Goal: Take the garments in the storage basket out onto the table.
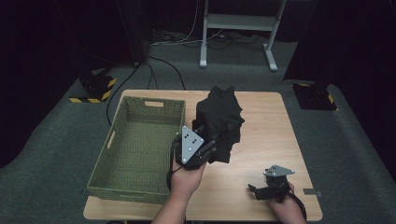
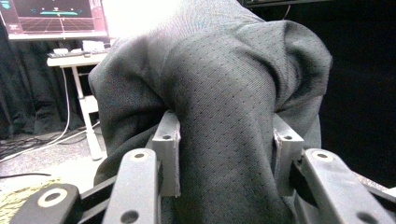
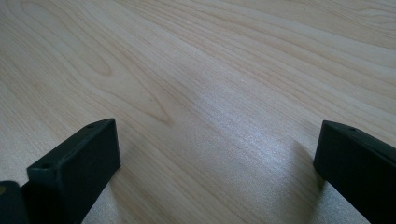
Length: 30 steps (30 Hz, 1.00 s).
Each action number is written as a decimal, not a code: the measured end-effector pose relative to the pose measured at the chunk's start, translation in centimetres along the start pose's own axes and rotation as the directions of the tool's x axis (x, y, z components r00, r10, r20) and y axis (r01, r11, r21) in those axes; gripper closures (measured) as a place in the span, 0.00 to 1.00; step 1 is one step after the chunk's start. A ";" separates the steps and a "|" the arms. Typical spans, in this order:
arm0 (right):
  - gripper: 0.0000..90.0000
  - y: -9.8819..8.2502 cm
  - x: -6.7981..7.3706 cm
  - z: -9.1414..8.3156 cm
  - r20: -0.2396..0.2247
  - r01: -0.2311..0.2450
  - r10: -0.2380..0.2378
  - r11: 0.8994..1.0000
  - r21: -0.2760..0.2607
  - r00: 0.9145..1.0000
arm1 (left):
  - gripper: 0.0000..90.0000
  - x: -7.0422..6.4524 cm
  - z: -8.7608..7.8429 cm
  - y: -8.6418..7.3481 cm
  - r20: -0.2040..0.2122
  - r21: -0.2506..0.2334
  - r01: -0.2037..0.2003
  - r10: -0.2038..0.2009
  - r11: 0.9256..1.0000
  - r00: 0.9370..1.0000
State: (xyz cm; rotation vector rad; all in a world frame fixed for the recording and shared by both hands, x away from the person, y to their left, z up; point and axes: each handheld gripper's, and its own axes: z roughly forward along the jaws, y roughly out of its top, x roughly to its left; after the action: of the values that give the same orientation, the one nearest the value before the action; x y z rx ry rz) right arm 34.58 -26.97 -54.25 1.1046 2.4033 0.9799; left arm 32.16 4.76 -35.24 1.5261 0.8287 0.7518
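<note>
Left gripper (image 1: 212,147) clamped on bunched black dotted-knit cloth (image 1: 220,119)

Green woven rectangular basket (image 1: 112,179) at 9 o'clock holds nothing; right gripper (image 1: 256,190) spread wide over pale wooden table (image 1: 271,126).

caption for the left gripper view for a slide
Left gripper shut on a bunched dark grey dotted-weave cloth.

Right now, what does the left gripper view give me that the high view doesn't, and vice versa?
Left gripper view alone: the dark cloth's dotted weave bunched between the pads, and a monitor behind. High view alone: the green woven basket, the right gripper open, low over the wooden table. Both: the left gripper shut on that cloth.
</note>
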 end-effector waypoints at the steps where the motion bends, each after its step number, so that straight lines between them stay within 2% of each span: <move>1: 0.00 0.0 0.0 0.0 0.000 -0.001 0.001 1.000 0.000 1.000 | 0.63 -0.1 0.1 0.0 0.003 0.000 -0.001 0.001 1.000 1.000; 8: 0.00 0.0 0.0 0.0 0.003 0.002 -0.002 1.000 -0.001 1.000 | 0.63 -0.3 0.6 -0.2 0.011 0.013 0.001 -0.001 1.000 1.000; 14: 0.00 0.0 0.0 0.0 -0.003 0.001 -0.001 1.000 0.001 1.000 | 0.63 -0.1 0.4 -0.1 0.001 0.001 0.009 -0.009 1.000 1.000; 30: 0.00 0.0 0.0 0.0 -0.004 0.002 -0.002 1.000 0.001 1.000 | 0.63 -0.9 2.2 -2.3 -0.003 0.073 0.030 -0.029 0.997 1.000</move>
State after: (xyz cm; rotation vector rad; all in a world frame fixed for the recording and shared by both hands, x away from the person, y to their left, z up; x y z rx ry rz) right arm 34.56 -26.95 -54.24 1.1016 2.4077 0.9813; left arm 33.36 2.97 -37.78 1.5744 0.8867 0.7084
